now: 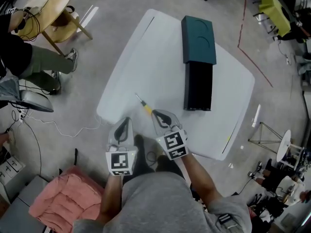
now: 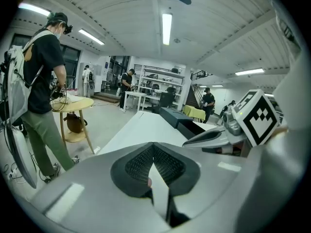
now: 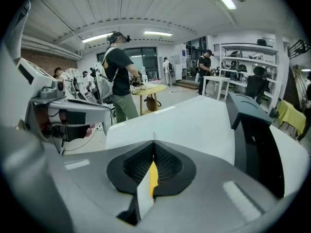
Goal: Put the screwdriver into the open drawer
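The screwdriver (image 1: pixel 144 106) should be carried, kept level, to the open drawer (image 1: pixel 198 89) and lowered lengthwise before release. The left gripper (image 1: pixel 126 123), farthest left of the drawer, is closed, its fingers meeting on nothing. The right gripper (image 1: pixel 156 114), nearer the drawer, is clamped on the screwdriver's yellow handle over the bench (image 1: pixel 146 52).

A grey concrete floor (image 1: pixel 92 76) crossed by a thin red line (image 1: pixel 254 66) surrounds the white rounded worktop (image 1: pixel 141 72). A round pale-wood table (image 1: pixel 51 1) stands nearby. Long tube lights (image 2: pixel 166 28) hang from the ribbed white ceiling (image 2: pixel 121 13). Metal shelving (image 2: pixel 160 84), possibly stocked with equipment, lines the far wall.
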A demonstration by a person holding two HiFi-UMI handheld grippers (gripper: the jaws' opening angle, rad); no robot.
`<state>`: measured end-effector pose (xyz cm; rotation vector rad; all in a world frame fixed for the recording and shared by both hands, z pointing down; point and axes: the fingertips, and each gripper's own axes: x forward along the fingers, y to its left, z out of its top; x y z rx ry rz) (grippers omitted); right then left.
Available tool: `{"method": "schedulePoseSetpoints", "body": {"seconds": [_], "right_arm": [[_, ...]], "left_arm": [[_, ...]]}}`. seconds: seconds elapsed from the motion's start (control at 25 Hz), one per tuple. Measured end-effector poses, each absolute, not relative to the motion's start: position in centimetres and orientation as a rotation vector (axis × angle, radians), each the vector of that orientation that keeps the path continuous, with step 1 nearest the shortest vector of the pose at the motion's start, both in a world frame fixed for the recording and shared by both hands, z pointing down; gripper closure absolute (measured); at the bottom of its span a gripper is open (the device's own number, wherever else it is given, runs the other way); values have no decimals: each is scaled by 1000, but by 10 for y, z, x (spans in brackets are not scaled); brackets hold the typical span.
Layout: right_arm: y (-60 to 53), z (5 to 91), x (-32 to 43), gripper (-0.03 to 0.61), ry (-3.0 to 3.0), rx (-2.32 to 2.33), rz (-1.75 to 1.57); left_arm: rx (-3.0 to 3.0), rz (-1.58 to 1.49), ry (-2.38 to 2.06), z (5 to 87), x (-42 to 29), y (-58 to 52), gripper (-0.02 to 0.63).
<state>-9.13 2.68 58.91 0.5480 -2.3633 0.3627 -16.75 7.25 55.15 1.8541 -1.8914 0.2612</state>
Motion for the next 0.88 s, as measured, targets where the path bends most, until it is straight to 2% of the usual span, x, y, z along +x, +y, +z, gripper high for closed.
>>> {"method": "schedulePoseSetpoints", "body": {"seconds": [0.32,0.4,0.52,0.64,0.88], "right_arm": [[25,616,-105,570,-2245,489,370],[25,624,-107,524,-2200,468,394],[24,634,-109,518,-2136,448,408],[26,643,-112,476,-2094,415,430],[35,663,-114,449,-2008,376,455]], "left_arm": [[1829,275,-1871,566,-179,72,601],[1823,279,-1872,568,-182,72,601],[1814,287,-1874,570,-188,70,601],[1804,294,-1872,574,-193,69,601],[1788,294,-1867,581,-205,69,601]]}}
